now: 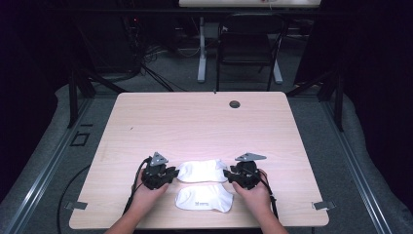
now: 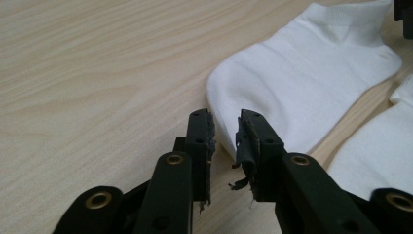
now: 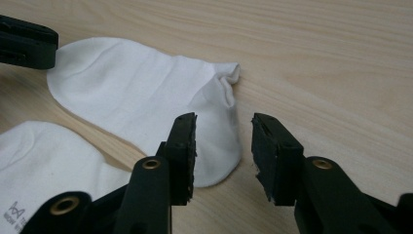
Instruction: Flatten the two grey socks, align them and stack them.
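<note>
two short white cotton ankle socks are shown lying flat on a pale wood-grain table, near the edge closest to the person. the farther white sock is stretched out between the two grippers; the nearer white sock with a small grey printed mark lies just beside it, towards the person, apart from both tools.

the left gripper is seen with its jaws parted by a narrow gap, the rounded toe end of the farther sock lying at that gap with no pad pressed on it. the right gripper is seen with a wider gap, the heel and cuff end of the same sock resting partly between the jaws, likewise unclamped. nothing is held by either tool.

as a judgement, the laying-out of the farther sock appears finished: it is flat, spread and let go at both ends. what remains is taken to be the handling of the nearer sock, which is untouched, and any pairing or stacking of the two, which is not yet done.
</note>
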A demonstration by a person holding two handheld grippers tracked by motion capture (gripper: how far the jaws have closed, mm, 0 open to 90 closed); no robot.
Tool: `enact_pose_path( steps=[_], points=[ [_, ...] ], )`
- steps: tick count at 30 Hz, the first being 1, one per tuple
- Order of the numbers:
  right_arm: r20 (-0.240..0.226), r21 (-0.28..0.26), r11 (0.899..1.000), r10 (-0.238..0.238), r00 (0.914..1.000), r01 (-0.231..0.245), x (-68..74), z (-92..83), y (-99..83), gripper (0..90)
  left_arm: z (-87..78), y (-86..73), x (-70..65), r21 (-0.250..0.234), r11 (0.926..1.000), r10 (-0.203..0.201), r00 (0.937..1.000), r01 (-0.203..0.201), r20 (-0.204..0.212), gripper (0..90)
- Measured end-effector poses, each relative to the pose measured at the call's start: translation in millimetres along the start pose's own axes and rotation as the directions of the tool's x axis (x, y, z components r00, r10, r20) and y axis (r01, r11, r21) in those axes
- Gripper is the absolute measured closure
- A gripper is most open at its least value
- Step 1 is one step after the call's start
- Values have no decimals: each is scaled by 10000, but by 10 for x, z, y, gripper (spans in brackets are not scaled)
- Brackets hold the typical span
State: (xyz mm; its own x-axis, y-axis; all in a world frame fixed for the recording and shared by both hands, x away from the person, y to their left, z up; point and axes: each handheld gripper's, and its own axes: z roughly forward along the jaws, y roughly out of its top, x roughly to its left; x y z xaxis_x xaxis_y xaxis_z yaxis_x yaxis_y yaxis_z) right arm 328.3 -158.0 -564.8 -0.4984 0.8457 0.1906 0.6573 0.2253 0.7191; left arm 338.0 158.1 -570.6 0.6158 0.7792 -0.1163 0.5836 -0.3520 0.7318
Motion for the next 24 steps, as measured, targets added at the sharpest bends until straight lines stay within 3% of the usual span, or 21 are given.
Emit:
enact_pose_path(
  steps=[3,9,16,18,24],
  points=[
    [-100,65,9999,118,9999,-118,-14,27,22,609,6,21,16,-47,10000,-45,10000,45,40,709],
    [-128,189,9998,-85,9999,88,9,87,125,616,58,52,18,-55,9999,-100,9999,101,65,651],
    [-91,149,9999,-75,9999,77,24,169,201,600,135,63,-13,173,9998,-26,10000,24,83,663],
    [-111,195,9997,-143,9998,145,41,184,214,600,143,63,0,203,9998,-21,9999,23,-104,661],
    [-46,346,9991,-235,9997,236,59,205,227,606,147,75,64,65,9992,-384,9990,385,-212,677]
  ],
)
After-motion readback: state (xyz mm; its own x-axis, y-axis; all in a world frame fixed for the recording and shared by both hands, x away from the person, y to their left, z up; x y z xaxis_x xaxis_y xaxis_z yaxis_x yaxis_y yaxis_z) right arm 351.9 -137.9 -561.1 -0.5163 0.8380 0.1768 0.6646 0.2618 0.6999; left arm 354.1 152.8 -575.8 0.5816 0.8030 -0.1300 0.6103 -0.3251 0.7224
